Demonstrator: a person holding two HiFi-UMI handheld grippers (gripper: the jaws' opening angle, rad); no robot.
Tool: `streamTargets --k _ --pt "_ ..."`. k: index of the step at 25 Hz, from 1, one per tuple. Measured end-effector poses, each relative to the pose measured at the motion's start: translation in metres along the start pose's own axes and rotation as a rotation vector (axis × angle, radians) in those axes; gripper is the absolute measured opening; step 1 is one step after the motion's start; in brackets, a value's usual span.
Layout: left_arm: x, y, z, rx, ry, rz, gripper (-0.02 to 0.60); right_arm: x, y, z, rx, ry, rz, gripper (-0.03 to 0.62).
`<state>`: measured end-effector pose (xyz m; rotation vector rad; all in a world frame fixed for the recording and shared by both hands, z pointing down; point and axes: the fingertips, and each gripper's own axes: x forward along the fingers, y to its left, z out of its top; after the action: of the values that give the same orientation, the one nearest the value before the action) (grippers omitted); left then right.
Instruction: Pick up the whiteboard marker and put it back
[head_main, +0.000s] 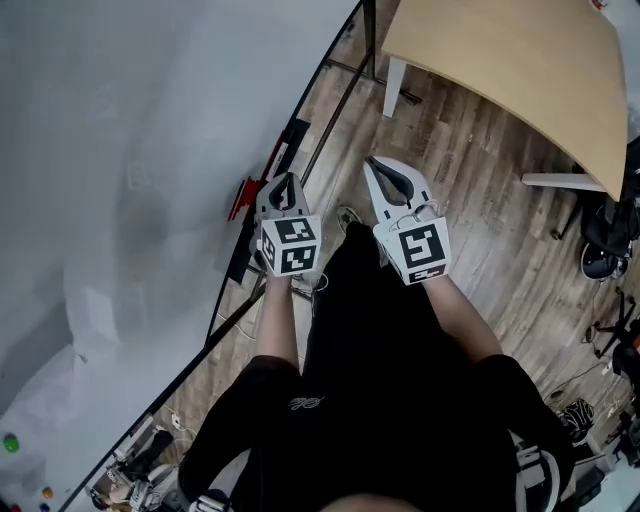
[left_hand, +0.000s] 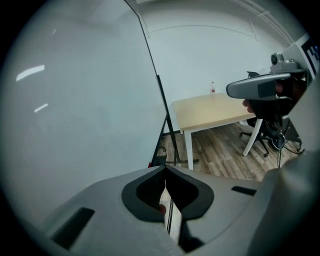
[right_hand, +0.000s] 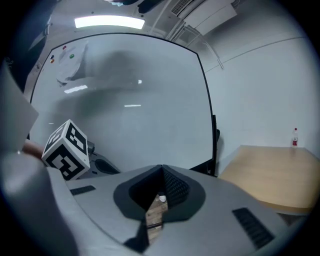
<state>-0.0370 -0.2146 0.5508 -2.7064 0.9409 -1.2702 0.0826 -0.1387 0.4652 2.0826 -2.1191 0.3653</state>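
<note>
A small red object (head_main: 242, 198) sits low on the whiteboard's bottom ledge; it may be the marker, but I cannot tell. My left gripper (head_main: 285, 180) hovers just right of it, jaws shut and empty. In the left gripper view the left gripper (left_hand: 165, 169) has its tips together, with a red speck showing through the hollow behind them. My right gripper (head_main: 371, 161) is held beside it over the floor, also shut and empty. In its own view the right gripper (right_hand: 161, 168) points at the whiteboard (right_hand: 125, 100).
The whiteboard (head_main: 130, 150) fills the left side on a black stand (left_hand: 167, 125). A wooden table (head_main: 520, 60) with white legs stands ahead on the right and carries a small bottle (right_hand: 295, 136). Office chairs (head_main: 610, 240) are at the far right, and magnets (head_main: 10, 442) sit on the board.
</note>
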Motion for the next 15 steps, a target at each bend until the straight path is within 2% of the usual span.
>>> streamTargets --k 4,8,11,15 --pt "0.025 0.015 -0.010 0.026 0.071 -0.030 0.006 0.030 0.002 -0.013 -0.008 0.043 0.023 0.000" --pt "0.045 0.024 -0.020 0.099 0.142 0.031 0.006 0.046 -0.004 -0.020 0.032 0.061 0.035 0.000" --pt "0.052 0.028 -0.034 0.140 0.214 0.062 0.006 0.051 -0.001 -0.030 0.060 0.072 0.087 0.002" --pt "0.057 0.028 -0.039 0.168 0.263 0.081 0.006 0.056 -0.001 -0.044 0.068 0.078 0.147 0.002"
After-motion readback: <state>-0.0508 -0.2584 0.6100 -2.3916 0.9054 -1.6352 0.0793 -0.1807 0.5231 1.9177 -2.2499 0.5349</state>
